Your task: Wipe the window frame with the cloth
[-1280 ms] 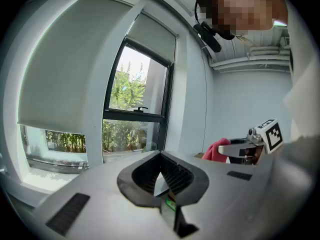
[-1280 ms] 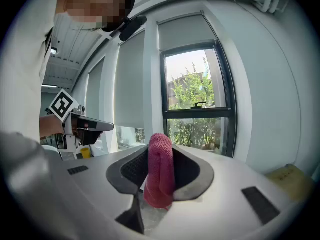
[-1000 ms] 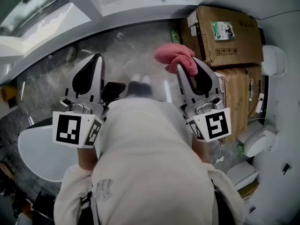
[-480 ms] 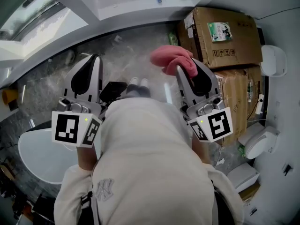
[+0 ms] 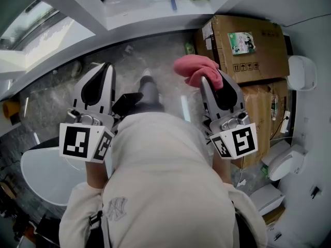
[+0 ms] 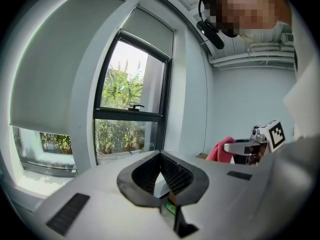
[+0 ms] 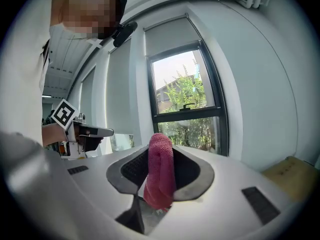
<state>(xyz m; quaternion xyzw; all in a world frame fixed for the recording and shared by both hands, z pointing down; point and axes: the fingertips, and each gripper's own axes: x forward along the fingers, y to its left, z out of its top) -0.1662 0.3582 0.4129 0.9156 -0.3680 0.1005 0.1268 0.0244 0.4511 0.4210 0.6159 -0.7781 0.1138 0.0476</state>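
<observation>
Right gripper point(image 7: 161, 151) clamped on pink cloth point(image 7: 160, 184) | left gripper point(image 6: 160, 159) closed, empty | window frame point(image 7: 200, 111) well ahead of both, untouched | wiping not yet begun, seemingly

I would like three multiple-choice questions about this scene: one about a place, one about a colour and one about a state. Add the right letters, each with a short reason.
1. On which side of the person do the cardboard boxes stand?
A. the left
B. the right
C. on the windowsill

2. What colour is the cloth?
A. pink
B. blue
C. white

3. How do the jaws of the left gripper stand?
A. shut on the cloth
B. wide apart
C. together, with nothing between them

Answers:
1 B: in the head view the boxes lie beyond the right gripper.
2 A: pink fabric shows between the right gripper's jaws.
3 C: in the left gripper view the pads meet at the tip and hold nothing.
</observation>
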